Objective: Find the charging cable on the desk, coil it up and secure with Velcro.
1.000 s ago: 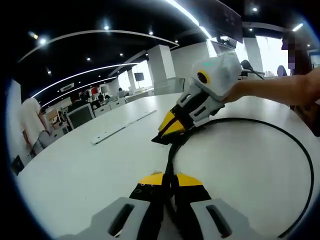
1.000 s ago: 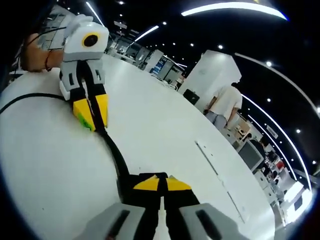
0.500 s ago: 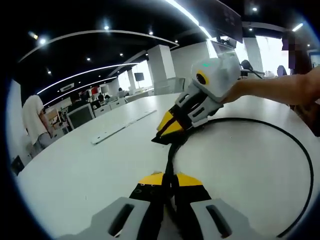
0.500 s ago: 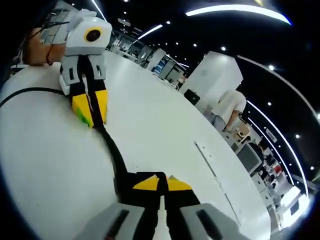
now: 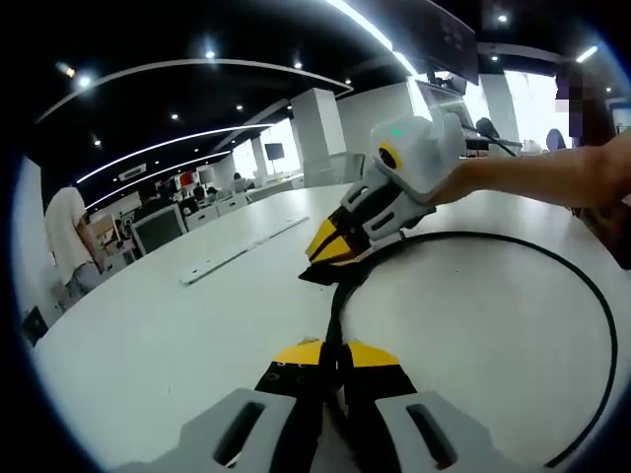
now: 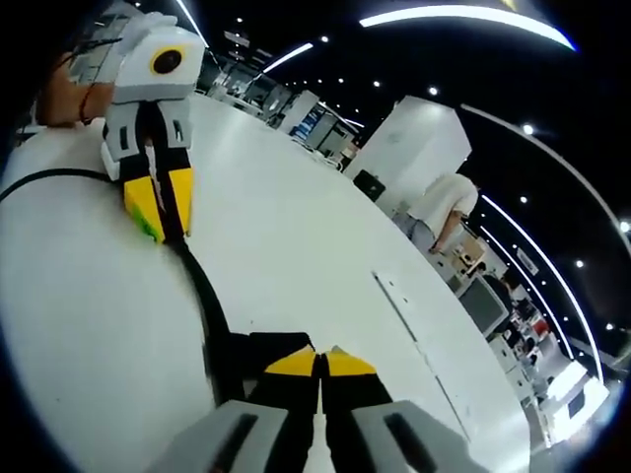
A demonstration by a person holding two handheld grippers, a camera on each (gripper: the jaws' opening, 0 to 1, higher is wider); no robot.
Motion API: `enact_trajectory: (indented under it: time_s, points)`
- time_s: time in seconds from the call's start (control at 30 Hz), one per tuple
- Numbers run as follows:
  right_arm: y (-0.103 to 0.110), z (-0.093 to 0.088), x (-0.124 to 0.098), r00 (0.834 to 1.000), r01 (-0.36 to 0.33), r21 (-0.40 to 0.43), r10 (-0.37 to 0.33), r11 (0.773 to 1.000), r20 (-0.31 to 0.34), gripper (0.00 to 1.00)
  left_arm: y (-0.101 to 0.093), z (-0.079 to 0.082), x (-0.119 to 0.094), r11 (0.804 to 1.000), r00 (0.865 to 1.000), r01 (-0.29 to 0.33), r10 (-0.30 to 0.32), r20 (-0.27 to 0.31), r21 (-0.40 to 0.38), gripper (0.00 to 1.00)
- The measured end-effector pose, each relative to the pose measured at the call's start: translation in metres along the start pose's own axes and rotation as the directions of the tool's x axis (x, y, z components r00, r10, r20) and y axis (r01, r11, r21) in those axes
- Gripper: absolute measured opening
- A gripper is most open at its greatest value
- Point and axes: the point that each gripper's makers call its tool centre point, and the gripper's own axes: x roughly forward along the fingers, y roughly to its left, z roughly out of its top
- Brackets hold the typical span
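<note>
Both pairs of yellow-tipped jaws are closing on the black charging cable [image 5: 601,325] at its gathered point: in the left gripper view the left gripper [image 5: 332,353] is pinching the doubled strands against the white surface [image 5: 148,335], while the right gripper [image 5: 330,246], held by a hand [image 5: 532,177] reaching in from the right, is clamping the same bundle just beyond, beside what looks like the dark Velcro tab [image 5: 317,275], though that is too small to confirm. The rest of the cable is sweeping out in one wide loop across the surface. A pale strip [image 5: 242,251] is lying well apart. To wrap well, the person is probably best keeping one grip fixed on the crossing while the other draws the strap snugly around every strand, without letting the loop spring open.
</note>
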Motion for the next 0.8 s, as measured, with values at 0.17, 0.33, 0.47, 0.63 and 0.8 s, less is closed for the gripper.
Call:
enact_trajectory:
  time_s: [0.17,0.33,0.47,0.63,0.8]
  points:
    - [-0.005,0.006,-0.005,0.999,0.010,0.088,-0.012,0.996,0.032,0.03,0.000,0.000,0.000,1.000,1.000,0.001,-0.001,0.001,-0.001,0.08]
    - [-0.005,0.016,-0.016,0.998,-0.020,0.152,0.010,0.988,0.062,0.03,-0.001,0.000,-0.001,1.000,1.000,0.000,0.000,0.001,-0.001,0.08]
    - [0.006,0.019,-0.020,0.996,-0.066,0.189,0.054,0.980,0.071,0.03,-0.001,-0.001,-0.001,1.000,1.000,0.000,0.000,0.001,-0.001,0.08]
    - [0.017,0.021,-0.018,0.993,-0.103,0.194,0.091,0.976,0.070,0.03,-0.002,-0.001,-0.001,1.000,1.000,0.000,0.000,0.001,-0.001,0.08]
    - [0.018,0.017,-0.011,0.992,-0.123,0.219,0.114,0.968,0.053,0.03,-0.002,-0.001,-0.001,1.000,1.000,-0.001,0.001,0.000,0.001,0.08]
